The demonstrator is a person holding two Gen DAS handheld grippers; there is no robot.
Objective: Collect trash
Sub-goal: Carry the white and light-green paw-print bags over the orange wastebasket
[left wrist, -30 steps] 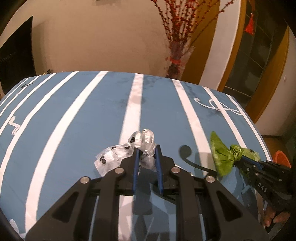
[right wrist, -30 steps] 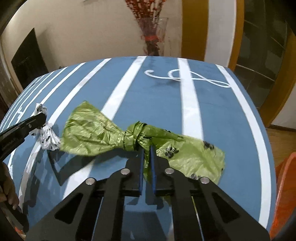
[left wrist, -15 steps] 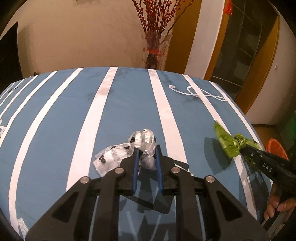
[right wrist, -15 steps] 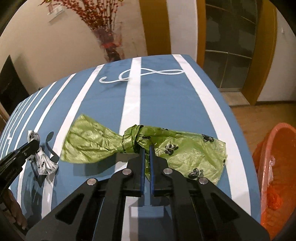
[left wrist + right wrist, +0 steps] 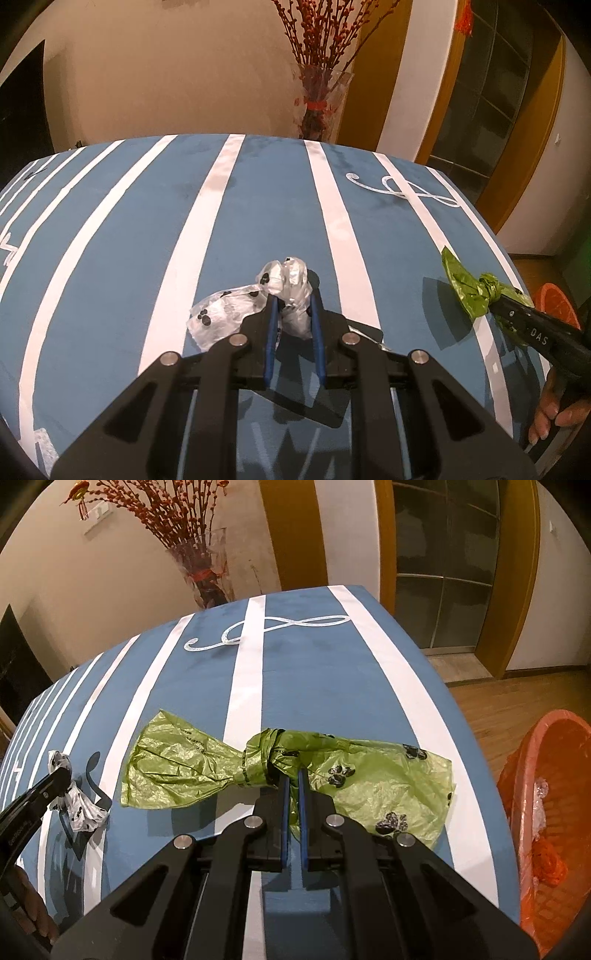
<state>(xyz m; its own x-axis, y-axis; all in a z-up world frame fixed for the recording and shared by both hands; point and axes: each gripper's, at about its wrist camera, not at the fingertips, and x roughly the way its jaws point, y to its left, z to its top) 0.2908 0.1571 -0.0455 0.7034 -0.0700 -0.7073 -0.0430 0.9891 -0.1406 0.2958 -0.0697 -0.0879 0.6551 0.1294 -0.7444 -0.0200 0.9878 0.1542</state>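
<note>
My left gripper (image 5: pixel 292 301) is shut on a clear crumpled plastic bag with black paw prints (image 5: pixel 236 310), held above the blue striped table (image 5: pixel 258 206). My right gripper (image 5: pixel 291 775) is shut on the knot of a green paw-print bag (image 5: pixel 207 764), lifted above the table near its right edge. The green bag also shows in the left wrist view (image 5: pixel 469 284), and the clear bag in the right wrist view (image 5: pixel 79 808). An orange trash basket (image 5: pixel 546 760) lined with an orange bag stands on the floor right of the table.
A glass vase of red branches (image 5: pixel 321 107) stands behind the table's far edge. A wooden floor (image 5: pixel 491 698) and a wood-framed glass door (image 5: pixel 450 572) lie to the right. The basket holds some trash (image 5: pixel 548 862).
Both grippers have swung to the right with their bags still held. The orange basket has come into the right wrist view and grown larger.
</note>
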